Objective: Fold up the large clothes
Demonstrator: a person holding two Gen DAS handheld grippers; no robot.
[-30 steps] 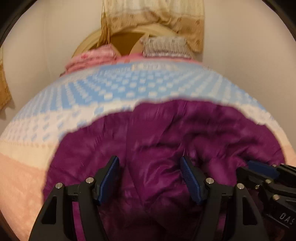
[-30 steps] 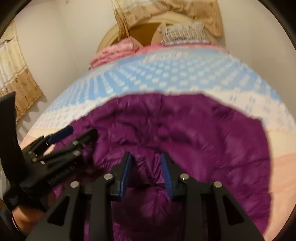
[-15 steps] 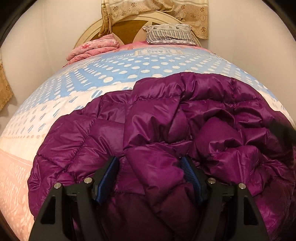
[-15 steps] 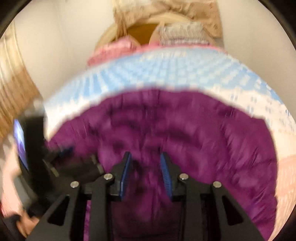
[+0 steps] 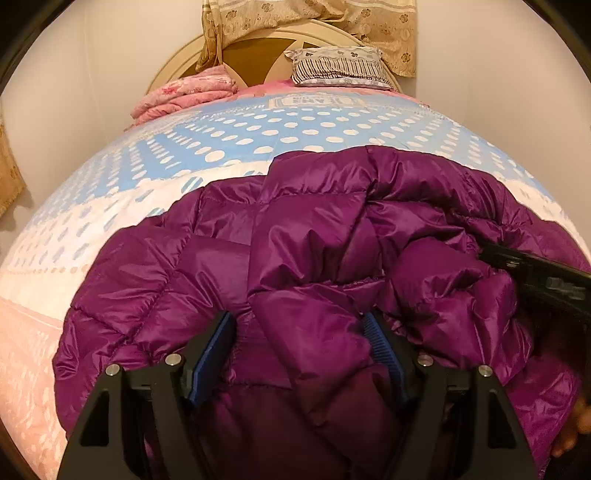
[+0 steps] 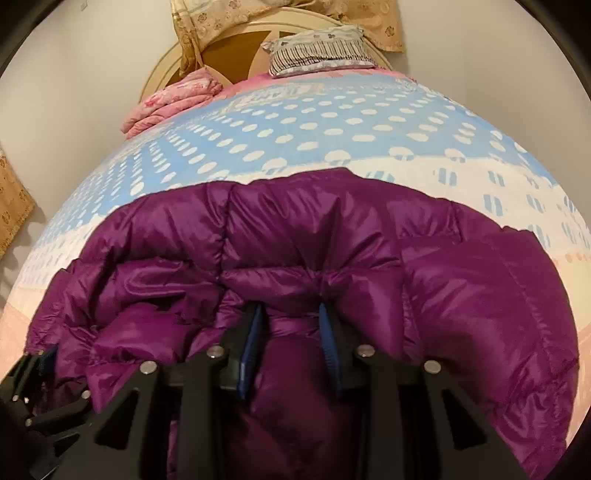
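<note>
One purple down jacket (image 5: pixel 303 258) fills the lower half of the left wrist view, bunched in puffy folds on the bed (image 5: pixel 258 136). The left hand-held gripper (image 5: pixel 299 343) has its blue pads set wide apart, and a thick quilted fold of the jacket bulges up between them; whether the pads press on it I cannot tell. The jacket's far edge lies against the white band of the dotted blue bedcover, and beyond that edge the cover runs bare up to the headboard (image 5: pixel 258 48). Left of the jacket a pink strip of the cover is free. At the jacket's right edge the black frame of the right hand-held gripper (image 5: pixel 535 273) reaches in, with part of a hand (image 5: pixel 576 424) below it.

In the right wrist view the jacket (image 6: pixel 369 240) again covers the near bed (image 6: pixel 332 122), its far edge smooth and rounded. The right hand-held gripper (image 6: pixel 291 332) has its jaws closing, narrow, on a ridge of purple fabric pinched between the blue pads. Left of the jacket's lower corner sits the left hand-held gripper's frame. Beyond the jacket, a folded pink blanket (image 6: pixel 173 99) and a striped pillow (image 6: pixel 317 48) lie at the headboard, under a beige curtain (image 6: pixel 280 14) on a plain wall.
</note>
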